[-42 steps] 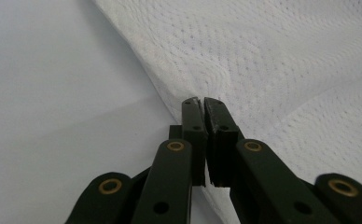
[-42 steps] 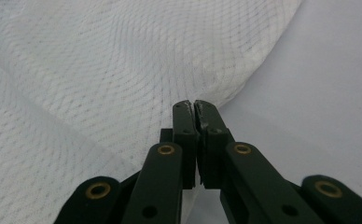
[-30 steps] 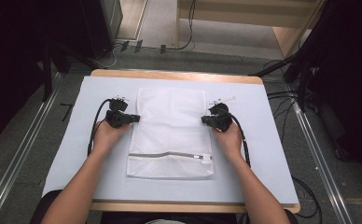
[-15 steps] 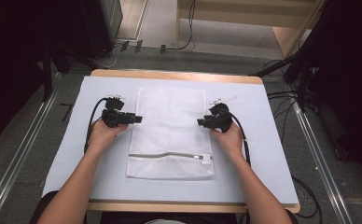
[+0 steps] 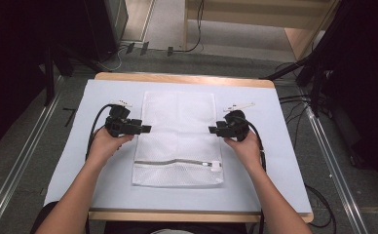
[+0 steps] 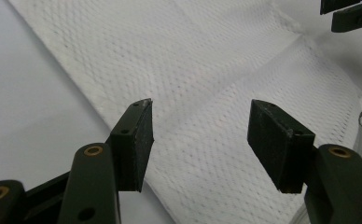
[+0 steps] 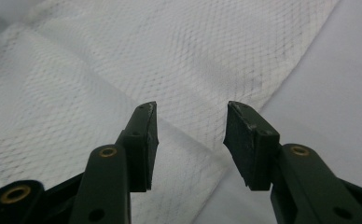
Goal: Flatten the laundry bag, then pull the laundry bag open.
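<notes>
Nearest the person, the zip (image 5: 177, 163) crosses the near end of a white mesh bag (image 5: 179, 122) lying flat on the pale sheet (image 5: 70, 161) over the table. Farther in, the left gripper (image 5: 147, 129) and right gripper (image 5: 212, 129) face each other at the bag's side edges, both with jaws apart and empty, probably set to pinch those edges together.

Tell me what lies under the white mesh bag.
The mesh bag lies flat on a pale sheet that covers the wooden table. Through the weave no contents show. Whatever is directly beneath the bag's middle is covered, so it cannot be checked.
</notes>
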`<action>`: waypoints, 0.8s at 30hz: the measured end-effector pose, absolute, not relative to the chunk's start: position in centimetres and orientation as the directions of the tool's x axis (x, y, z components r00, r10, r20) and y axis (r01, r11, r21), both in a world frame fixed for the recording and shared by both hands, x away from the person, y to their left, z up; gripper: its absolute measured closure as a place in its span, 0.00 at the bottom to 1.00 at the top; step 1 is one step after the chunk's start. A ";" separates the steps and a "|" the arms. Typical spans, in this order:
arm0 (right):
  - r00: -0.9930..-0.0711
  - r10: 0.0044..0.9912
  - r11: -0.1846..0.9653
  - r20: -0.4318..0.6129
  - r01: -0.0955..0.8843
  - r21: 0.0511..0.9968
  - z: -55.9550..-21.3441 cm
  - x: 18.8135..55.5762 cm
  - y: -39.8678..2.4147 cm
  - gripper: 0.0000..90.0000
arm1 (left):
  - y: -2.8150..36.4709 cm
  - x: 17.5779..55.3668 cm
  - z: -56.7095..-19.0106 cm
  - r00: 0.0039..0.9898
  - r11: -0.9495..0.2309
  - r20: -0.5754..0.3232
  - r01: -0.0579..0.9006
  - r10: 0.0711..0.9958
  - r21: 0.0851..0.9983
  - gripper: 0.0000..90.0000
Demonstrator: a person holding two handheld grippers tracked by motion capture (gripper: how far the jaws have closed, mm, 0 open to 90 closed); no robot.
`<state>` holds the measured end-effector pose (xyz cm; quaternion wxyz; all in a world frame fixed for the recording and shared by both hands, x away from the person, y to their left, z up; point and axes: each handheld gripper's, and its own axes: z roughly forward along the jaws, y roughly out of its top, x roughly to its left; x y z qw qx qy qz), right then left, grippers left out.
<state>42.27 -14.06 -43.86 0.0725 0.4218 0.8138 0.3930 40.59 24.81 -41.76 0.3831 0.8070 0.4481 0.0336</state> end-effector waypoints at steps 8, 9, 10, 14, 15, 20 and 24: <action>-0.653 0.725 0.327 0.221 0.608 0.723 -43.2 40.7 -14.7 0.61 | 23.6 39.7 -41.2 0.632 -0.342 -0.277 0.677 0.724 0.651 0.45; -0.657 0.721 0.329 0.220 0.605 0.725 -43.2 40.4 -14.8 0.61 | 23.5 39.6 -41.2 0.633 -0.342 -0.277 0.677 0.723 0.652 0.45; -0.659 0.720 0.331 0.219 0.604 0.725 -43.2 40.2 -14.8 0.61 | 23.4 39.5 -41.2 0.635 -0.345 -0.276 0.675 0.721 0.652 0.45; -0.659 0.718 0.331 0.223 0.606 0.723 -43.3 39.5 -15.1 0.61 | 23.1 39.3 -41.0 0.639 -0.347 -0.273 0.670 0.719 0.656 0.45; -0.658 0.718 0.329 0.226 0.607 0.723 -43.3 39.4 -15.1 0.61 | 23.0 39.2 -41.0 0.640 -0.347 -0.274 0.670 0.718 0.656 0.44; -0.666 0.708 0.338 0.234 0.610 0.716 -43.6 38.4 -15.2 0.61 | 22.6 38.9 -41.1 0.648 -0.355 -0.273 0.666 0.710 0.656 0.43; -0.670 0.704 0.343 0.236 0.611 0.713 -43.8 37.8 -15.2 0.62 | 21.9 38.5 -40.9 0.662 -0.369 -0.268 0.657 0.700 0.657 0.42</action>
